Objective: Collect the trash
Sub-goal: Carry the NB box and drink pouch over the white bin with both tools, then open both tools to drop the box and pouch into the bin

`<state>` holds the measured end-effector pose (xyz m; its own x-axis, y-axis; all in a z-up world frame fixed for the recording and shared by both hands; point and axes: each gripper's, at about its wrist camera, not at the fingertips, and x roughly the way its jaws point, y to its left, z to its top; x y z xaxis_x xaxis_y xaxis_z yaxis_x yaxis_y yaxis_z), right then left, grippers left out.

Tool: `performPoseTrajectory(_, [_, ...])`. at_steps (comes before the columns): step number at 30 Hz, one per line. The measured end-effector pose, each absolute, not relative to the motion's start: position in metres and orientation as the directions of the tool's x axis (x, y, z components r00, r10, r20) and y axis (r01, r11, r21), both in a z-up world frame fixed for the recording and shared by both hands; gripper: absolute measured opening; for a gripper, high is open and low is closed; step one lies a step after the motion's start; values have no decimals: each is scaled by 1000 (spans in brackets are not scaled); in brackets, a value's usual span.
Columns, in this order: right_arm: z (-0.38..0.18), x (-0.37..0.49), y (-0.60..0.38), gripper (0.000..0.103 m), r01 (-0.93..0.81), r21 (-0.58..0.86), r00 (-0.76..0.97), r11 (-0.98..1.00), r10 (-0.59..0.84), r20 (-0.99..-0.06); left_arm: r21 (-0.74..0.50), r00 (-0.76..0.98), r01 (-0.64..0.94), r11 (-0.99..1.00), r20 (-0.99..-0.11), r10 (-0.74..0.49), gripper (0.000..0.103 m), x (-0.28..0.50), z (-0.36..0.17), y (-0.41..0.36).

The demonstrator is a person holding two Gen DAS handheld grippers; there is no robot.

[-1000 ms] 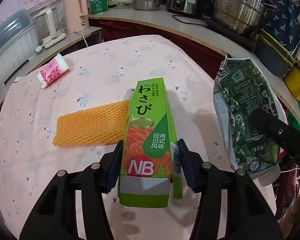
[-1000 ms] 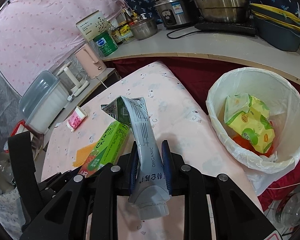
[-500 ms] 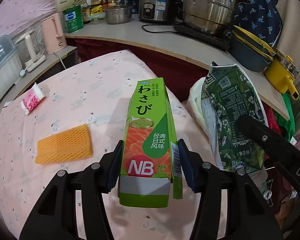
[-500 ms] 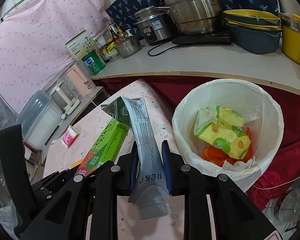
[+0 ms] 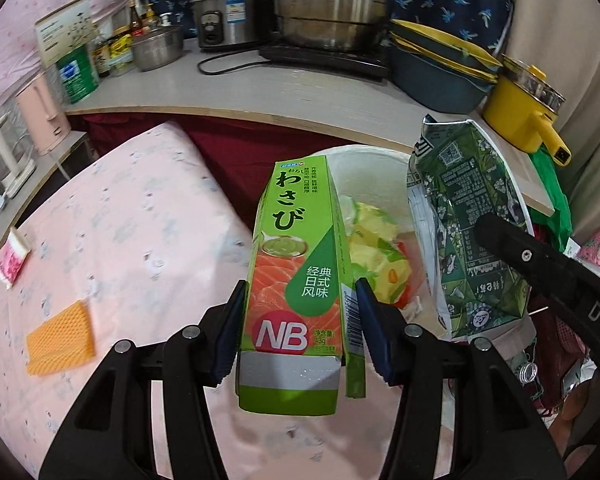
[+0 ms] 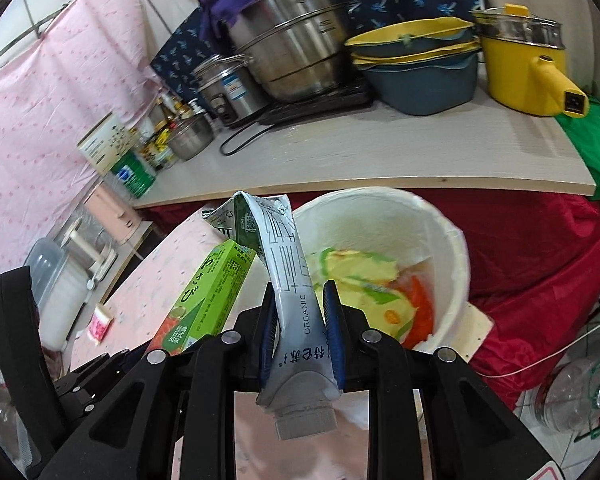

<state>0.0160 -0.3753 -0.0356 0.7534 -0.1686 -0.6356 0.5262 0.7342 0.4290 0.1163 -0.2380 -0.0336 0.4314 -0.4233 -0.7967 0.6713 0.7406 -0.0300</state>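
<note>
Both grippers carry trash toward the lined bin (image 6: 452, 240): left gripper (image 5: 300, 336) clamps the wasabi box (image 5: 296, 264), right gripper (image 6: 302, 332) pinches the flattened milk carton (image 6: 288, 272); next, centre over the far-right opening and let go.

The left tool (image 5: 300, 330) is matte black plastic, its two angular arms set with round silver screws and tipped with dark blue pads (image 5: 370, 330). The right tool (image 6: 302, 334) is built alike; seen at three o'clock in the left view, its black arm carries white lettering.

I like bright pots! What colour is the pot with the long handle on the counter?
Yellow pot with a steel rim; right wrist view shows it best.
</note>
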Motion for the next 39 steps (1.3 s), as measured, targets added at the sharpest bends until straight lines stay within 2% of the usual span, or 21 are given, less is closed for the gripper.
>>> performPoseTrajectory(16, [-57, 34, -423, 22, 575, 416, 724, 704, -202, -659, -32, 406, 701, 713, -804, -435, 51, 134, -46, -290])
performPoseTrajectory(17, [-57, 37, -423, 24, 570, 419, 729, 707, -200, -655, -28, 411, 699, 714, -801, -434, 53, 136, -45, -289])
performPoseTrajectory(19, [-53, 38, -420, 26, 563, 421, 739, 711, -205, -641, -16, 434, 688, 725, -793, -428, 66, 138, -42, -286])
performPoseTrajectory(21, [-49, 37, -418, 35, 558, 426, 749, 713, -211, -628, -7, 455, 673, 740, -785, -420, 78, 139, -39, -282])
performPoseTrajectory(22, [-47, 37, -417, 37, 558, 427, 751, 712, -215, -624, -7, 465, 663, 749, -781, -418, 80, 140, -38, -278])
performPoseTrajectory(39, [-17, 43, -351, 42, 467, 419, 785, 779, -148, -602, -24, 540, 541, 841, -756, -369, 81, 147, -16, -188])
